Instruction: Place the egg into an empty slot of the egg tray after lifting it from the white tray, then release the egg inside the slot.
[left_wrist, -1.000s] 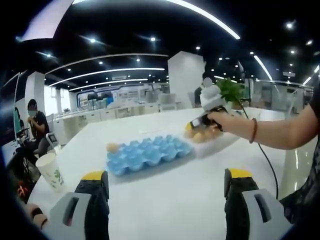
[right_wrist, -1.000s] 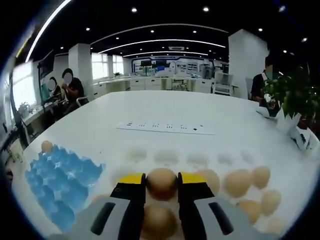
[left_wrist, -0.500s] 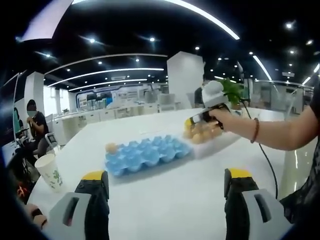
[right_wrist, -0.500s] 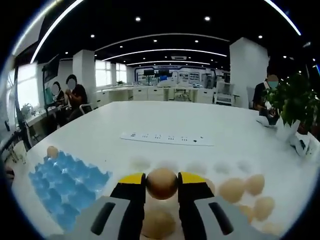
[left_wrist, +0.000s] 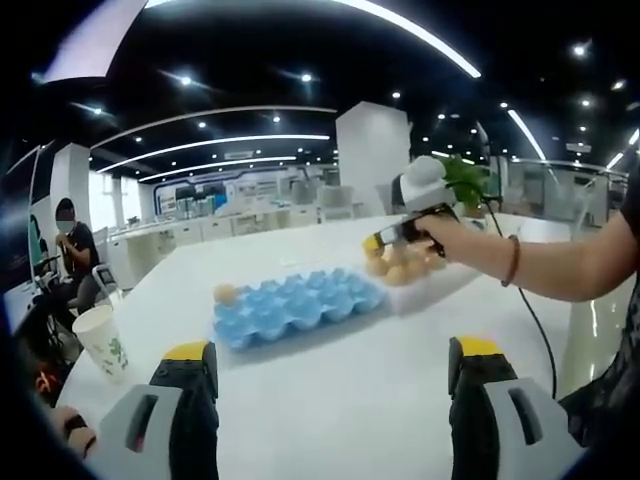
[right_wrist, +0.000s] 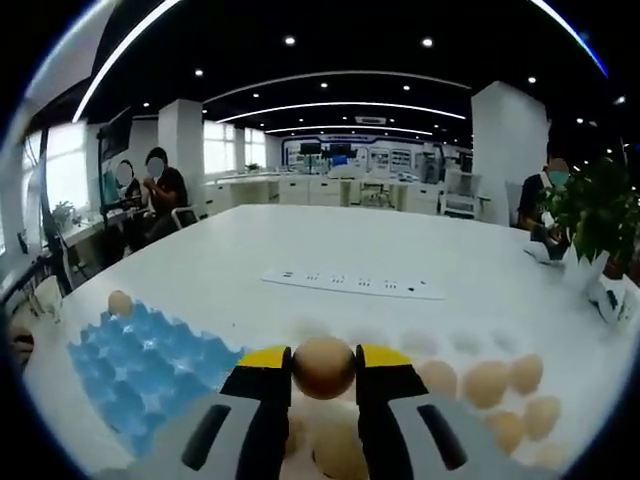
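Egg (right_wrist: 323, 366): brown, clenched betw. yellow-tipped jaws of right gripper (right_wrist: 323, 362). Now lifted clear of white tray (left_wrist: 440, 283); a sec ago it sat low among the other eggs (right_wrist: 487, 381), which now lie below/behind it. Blue egg tray (right_wrist: 140, 365): closer in right gripper view than before, off to its left; one egg in far corner slot (right_wrist: 120, 302), rest look empty. Left gripper (left_wrist: 330, 372): idle over white table (left_wrist: 330, 400), jaws spread, grasping nothing. Status: lift done; carry to a slot underway, release pending.
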